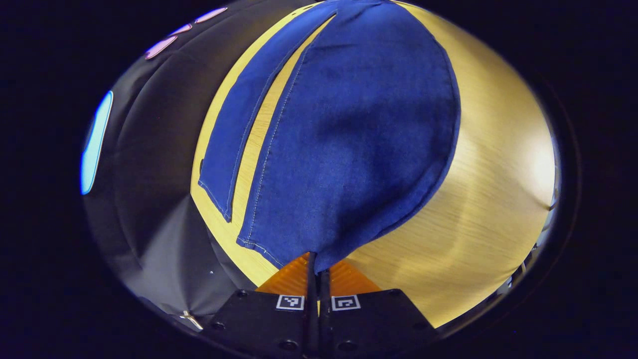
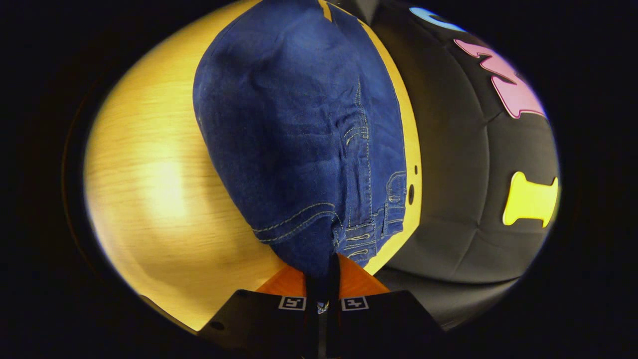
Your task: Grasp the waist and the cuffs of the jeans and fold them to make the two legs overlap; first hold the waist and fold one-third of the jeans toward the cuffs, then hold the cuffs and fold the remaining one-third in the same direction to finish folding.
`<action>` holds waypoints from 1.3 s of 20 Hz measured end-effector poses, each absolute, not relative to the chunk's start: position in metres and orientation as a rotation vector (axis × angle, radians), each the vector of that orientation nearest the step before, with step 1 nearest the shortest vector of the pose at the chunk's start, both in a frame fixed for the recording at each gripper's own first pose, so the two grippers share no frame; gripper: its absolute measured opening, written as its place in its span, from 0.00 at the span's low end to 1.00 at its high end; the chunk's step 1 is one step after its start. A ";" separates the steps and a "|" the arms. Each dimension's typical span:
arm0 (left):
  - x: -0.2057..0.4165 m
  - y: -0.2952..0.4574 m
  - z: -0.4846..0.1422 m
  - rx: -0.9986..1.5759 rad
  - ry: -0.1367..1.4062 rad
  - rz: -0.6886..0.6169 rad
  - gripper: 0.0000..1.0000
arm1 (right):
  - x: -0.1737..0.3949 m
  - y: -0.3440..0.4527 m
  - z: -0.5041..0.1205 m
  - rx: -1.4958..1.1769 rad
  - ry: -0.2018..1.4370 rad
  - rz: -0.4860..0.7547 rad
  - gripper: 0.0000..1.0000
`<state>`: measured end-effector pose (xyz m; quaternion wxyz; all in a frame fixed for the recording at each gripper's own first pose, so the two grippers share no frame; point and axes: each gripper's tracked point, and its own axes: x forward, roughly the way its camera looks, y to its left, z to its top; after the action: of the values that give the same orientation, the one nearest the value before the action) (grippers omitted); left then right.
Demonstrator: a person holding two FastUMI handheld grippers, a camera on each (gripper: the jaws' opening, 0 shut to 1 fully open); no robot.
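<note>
Left gripper (image 1: pixel 317 269) has its jaws clamped together on the cuff end of the jeans (image 1: pixel 349 129), pinching one leg's hem corner just above the desk (image 1: pixel 488 199). That leg is lifted and spreads wide across the desk; the other leg (image 1: pixel 234 134) lies flat beside it nearer the desk's edge, a strip of wood showing between them. In the right gripper view, the right gripper (image 2: pixel 323 279) has its jaws clamped on the waist end of the jeans (image 2: pixel 294 129), the denim bunched between the jaws. Waistband stitching, belt loops and a pocket seam (image 2: pixel 299 224) sit just ahead of the jaws. Denim drapes from there onto the desk (image 2: pixel 149 189).
</note>
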<state>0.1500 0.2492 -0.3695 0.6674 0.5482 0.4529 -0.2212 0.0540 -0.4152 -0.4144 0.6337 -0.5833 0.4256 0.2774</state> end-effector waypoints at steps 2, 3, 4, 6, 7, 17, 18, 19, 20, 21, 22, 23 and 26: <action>0.147 0.247 -0.372 1.170 1.052 -0.495 0.07 | 0.048 -0.412 -0.409 -1.337 0.977 0.687 0.10; 0.146 0.247 -0.374 1.127 1.071 -0.452 0.06 | 0.046 -0.411 -0.406 -1.344 0.979 0.704 0.10; 0.145 0.242 -0.373 1.071 1.075 -0.408 0.06 | 0.046 -0.411 -0.404 -1.348 0.981 0.716 0.10; 0.147 0.234 -0.373 0.895 1.121 -0.314 0.06 | 0.056 -0.415 -0.395 -1.318 0.982 0.687 0.10; 0.149 0.226 -0.367 0.797 1.152 -0.289 0.06 | 0.061 -0.413 -0.388 -1.270 0.982 0.656 0.11; 0.284 0.185 -0.237 0.243 1.037 -0.153 0.06 | 0.184 -0.403 -0.294 -0.919 0.938 0.389 0.10; 0.302 0.185 -0.234 0.233 1.035 -0.142 0.05 | 0.199 -0.403 -0.291 -0.877 0.935 0.369 0.10; 0.316 0.183 -0.227 0.217 1.030 -0.134 0.06 | 0.212 -0.404 -0.286 -0.837 0.939 0.341 0.10; 0.336 0.185 -0.229 0.191 1.032 -0.127 0.06 | 0.223 -0.404 -0.283 -0.785 0.951 0.313 0.11; 0.355 0.189 -0.233 0.158 1.033 -0.112 0.06 | 0.233 -0.405 -0.276 -0.727 0.958 0.280 0.10; 0.368 0.190 -0.243 0.124 1.044 -0.093 0.06 | 0.244 -0.405 -0.269 -0.663 0.975 0.238 0.11; 0.376 0.193 -0.253 0.093 1.059 -0.063 0.05 | 0.254 -0.404 -0.259 -0.607 0.974 0.208 0.10; 0.416 0.196 -0.274 0.009 1.041 0.016 0.06 | 0.272 -0.403 -0.238 -0.454 1.036 0.074 0.10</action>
<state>0.4162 0.1958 -0.2739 0.8676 0.0041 0.4972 0.0074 0.2715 -0.4034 -0.2385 0.8436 -0.2152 0.4908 0.0350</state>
